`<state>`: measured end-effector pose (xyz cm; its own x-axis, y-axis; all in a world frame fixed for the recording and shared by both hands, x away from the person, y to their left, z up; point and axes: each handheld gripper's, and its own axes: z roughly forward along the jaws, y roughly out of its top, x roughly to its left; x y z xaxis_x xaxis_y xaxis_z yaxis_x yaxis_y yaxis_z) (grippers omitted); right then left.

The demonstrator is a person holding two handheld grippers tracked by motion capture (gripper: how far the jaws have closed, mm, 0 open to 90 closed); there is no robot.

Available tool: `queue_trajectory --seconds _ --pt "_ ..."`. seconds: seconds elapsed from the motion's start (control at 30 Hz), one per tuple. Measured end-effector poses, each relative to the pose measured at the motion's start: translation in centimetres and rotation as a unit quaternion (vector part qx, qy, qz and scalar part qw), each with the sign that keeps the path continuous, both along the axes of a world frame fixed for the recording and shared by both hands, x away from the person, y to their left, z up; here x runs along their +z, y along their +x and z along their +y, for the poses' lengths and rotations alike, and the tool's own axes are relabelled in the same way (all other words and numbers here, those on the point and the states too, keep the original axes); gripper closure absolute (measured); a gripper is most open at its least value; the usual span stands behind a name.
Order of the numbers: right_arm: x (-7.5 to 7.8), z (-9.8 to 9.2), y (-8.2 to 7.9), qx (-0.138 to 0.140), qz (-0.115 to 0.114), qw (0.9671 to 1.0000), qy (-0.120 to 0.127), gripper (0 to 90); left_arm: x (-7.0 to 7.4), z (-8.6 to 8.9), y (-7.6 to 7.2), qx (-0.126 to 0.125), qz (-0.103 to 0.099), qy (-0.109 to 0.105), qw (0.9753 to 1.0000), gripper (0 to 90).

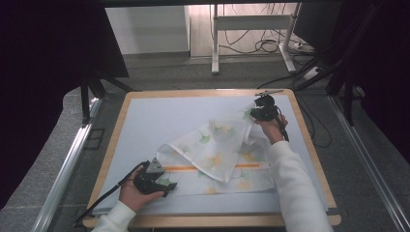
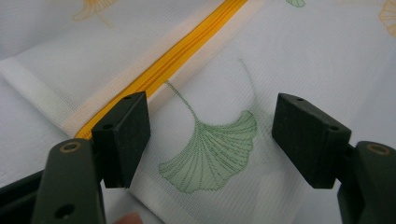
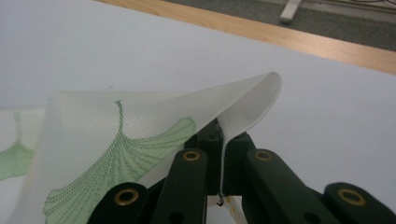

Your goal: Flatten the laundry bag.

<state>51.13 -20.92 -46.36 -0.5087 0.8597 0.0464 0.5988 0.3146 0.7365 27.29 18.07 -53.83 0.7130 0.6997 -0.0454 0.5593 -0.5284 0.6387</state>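
**Fine mesh, matt jaws, pale wood**

The laundry bag (image 2: 219, 116) between the left gripper (image 2: 212, 140) jaws is fine white woven mesh, matt, with a glossy orange zip (image 2: 173, 58). Jaw blocks look matt black plastic. Beyond the right gripper (image 3: 219, 154), the table (image 3: 261, 30) edge is smooth wood.

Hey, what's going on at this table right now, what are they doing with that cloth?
A person is working a white mesh bag printed with ginkgo leaves on a pale blue mat. The right gripper is shut on one corner of the bag and has it lifted toward the far side, so the fabric folds over itself. The left gripper is open, its jaws on either side of a green leaf print beside the yellow zipper at the near left end.
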Motion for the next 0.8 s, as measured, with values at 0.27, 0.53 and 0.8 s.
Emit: queue_trajectory --seconds 0.27,0.53,0.8 --pt "-1.4 -0.9 2.9 -0.023 0.022 0.9995 -0.006 88.2 0.0 -0.1 0.0 -0.002 0.002 0.003 1.0 27.2" --pt "-3.8 -0.6 4.7 -0.036 0.029 0.9974 -0.055 87.5 0.0 -0.1 0.1 -0.002 0.004 0.003 1.0 26.0" --pt "-4.2 -1.8 5.5 -0.046 0.024 0.9963 -0.068 81.1 0.0 -0.1 0.1 -0.003 0.006 0.004 1.0 25.7"
